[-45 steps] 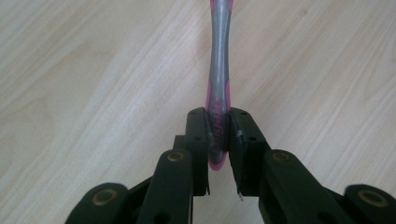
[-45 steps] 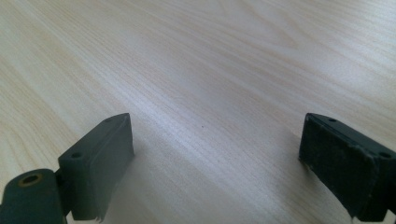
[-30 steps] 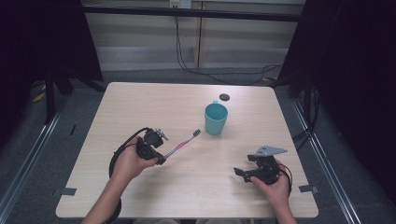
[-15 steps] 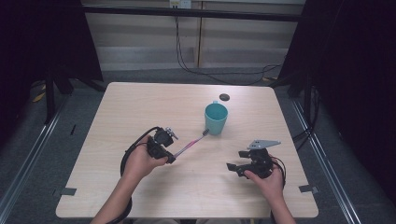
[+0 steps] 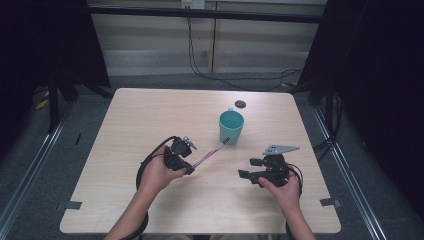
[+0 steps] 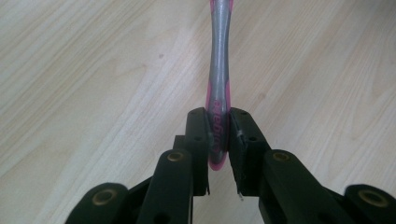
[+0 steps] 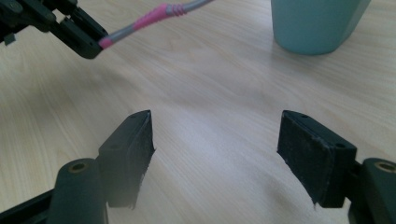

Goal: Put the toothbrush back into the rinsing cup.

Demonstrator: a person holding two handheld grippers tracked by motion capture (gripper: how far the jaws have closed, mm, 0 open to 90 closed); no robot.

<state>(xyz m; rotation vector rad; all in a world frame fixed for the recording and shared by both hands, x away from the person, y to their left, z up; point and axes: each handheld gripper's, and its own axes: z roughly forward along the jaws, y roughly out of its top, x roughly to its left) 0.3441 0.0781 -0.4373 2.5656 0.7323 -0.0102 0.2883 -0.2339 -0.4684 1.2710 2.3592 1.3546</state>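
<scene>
A pink and grey toothbrush (image 5: 212, 152) is held above the table, its bristle end pointing at the teal cup (image 5: 231, 126). My left gripper (image 5: 191, 168) is shut on the handle's end, seen close up in the left gripper view as toothbrush (image 6: 219, 79) between the jaws of the left gripper (image 6: 218, 140). In the right gripper view the toothbrush (image 7: 154, 19) and teal cup (image 7: 317, 23) lie ahead. My right gripper (image 5: 245, 170) sits right of centre, open and empty, its jaws wide apart in its own view (image 7: 215, 140).
A small dark disc (image 5: 240, 104) lies behind the cup near the far edge. The light wooden table (image 5: 150, 115) has bare surface at the left and along the front. Cables trail from both grippers.
My left gripper has carried the toothbrush rightward and away from me, bringing its bristle end close to the cup. The right gripper has shifted slightly left.
</scene>
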